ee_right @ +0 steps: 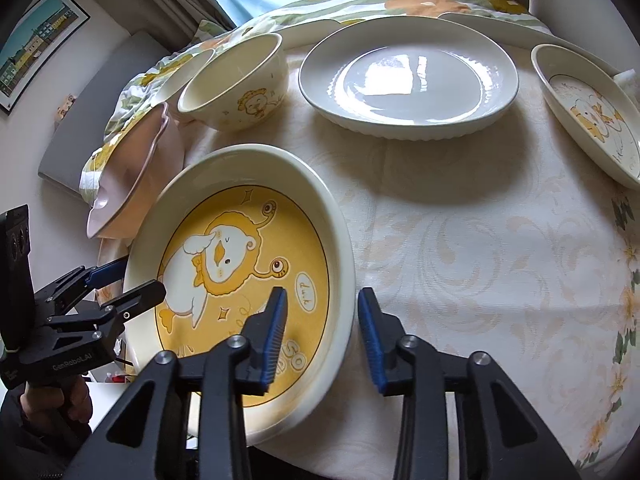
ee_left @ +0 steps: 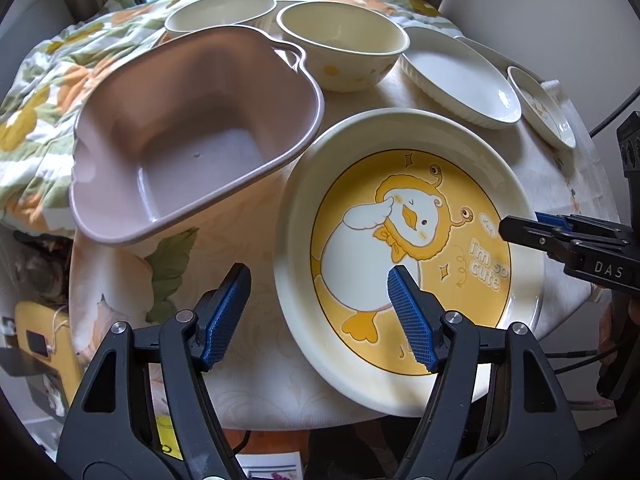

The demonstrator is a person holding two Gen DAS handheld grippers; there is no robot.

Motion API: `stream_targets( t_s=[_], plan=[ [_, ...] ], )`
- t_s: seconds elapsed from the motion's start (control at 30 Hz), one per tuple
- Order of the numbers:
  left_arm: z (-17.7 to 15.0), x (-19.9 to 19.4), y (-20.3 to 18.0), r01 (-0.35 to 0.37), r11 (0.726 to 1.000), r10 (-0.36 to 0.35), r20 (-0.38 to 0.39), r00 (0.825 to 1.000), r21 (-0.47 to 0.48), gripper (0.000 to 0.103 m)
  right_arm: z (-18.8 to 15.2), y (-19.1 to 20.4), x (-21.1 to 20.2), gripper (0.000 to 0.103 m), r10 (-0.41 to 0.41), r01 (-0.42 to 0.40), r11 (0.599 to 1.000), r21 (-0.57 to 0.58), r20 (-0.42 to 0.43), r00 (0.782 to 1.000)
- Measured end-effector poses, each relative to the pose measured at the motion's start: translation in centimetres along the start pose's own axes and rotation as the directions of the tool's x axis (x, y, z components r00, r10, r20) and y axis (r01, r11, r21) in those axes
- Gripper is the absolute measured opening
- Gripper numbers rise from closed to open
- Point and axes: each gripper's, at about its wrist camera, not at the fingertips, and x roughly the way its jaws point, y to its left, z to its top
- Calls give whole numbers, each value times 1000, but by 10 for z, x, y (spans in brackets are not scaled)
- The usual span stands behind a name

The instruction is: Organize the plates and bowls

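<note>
The duck plate (ee_left: 408,256) lies flat on the cloth-covered table (ee_right: 480,240), at its near edge. My left gripper (ee_left: 320,316) straddles the plate's left rim with its jaws spread wide, one blue pad over the cloth and the other over the painted well, neither pressing on the rim. My right gripper (ee_right: 322,336) straddles the opposite rim, its jaws a little apart, with the rim between the pads but not pinched. I have hold of nothing.

The left wrist view alone looks down into the pink basin (ee_left: 192,132) just beside the plate, and shows a second cream bowl (ee_left: 220,12) behind it. The right wrist view catches only the basin's edge.

The right wrist view gives the duck bowl (ee_right: 236,84) its printed side, the white ribbed plate (ee_right: 408,80) full face, and the small duck dish (ee_right: 592,116) with its drawing clear; from the left these are squeezed against the frame's far right. It also shows a framed picture (ee_right: 36,48) on the wall.
</note>
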Motion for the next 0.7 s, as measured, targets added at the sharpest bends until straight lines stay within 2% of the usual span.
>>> stream_targets(
  t_s=[0.2, 0.37, 0.4, 0.43, 0.47, 0.5, 0.53, 0.7],
  plan=[
    [-2, -27, -13, -68, 997, 69, 29, 997, -20, 69, -2, -1, -32, 34, -1, 3, 1000, -27, 46, 999],
    [9, -77, -52, -102, 995, 104, 136, 985, -22, 69, 3, -10, -79, 34, -4, 14, 997, -78, 127, 992],
    [13, -87, -63, -108, 994, 111, 162, 980, -22, 69, 4, -13, -93, 41, -3, 17, 996, -88, 155, 988],
    [16, -96, -73, -115, 993, 118, 189, 975, -26, 75, 6, -16, -106, 57, -5, 24, 995, -98, 183, 983],
    [21, -106, -85, -123, 992, 127, 223, 966, -34, 90, 7, -19, -117, 69, -6, 28, 994, -106, 208, 978],
    [26, -115, -96, -130, 991, 137, 256, 957, -43, 103, 10, -23, -130, 96, -4, 32, 993, -113, 234, 972],
    [29, -122, -106, -132, 990, 141, 289, 947, -48, 103, 12, -25, -138, 103, -4, 35, 992, -120, 248, 969],
    [53, -129, -148, -128, 990, 139, 338, 931, -55, 103, 23, -50, -178, 103, -32, 98, 979, -176, 346, 938]
  ],
)
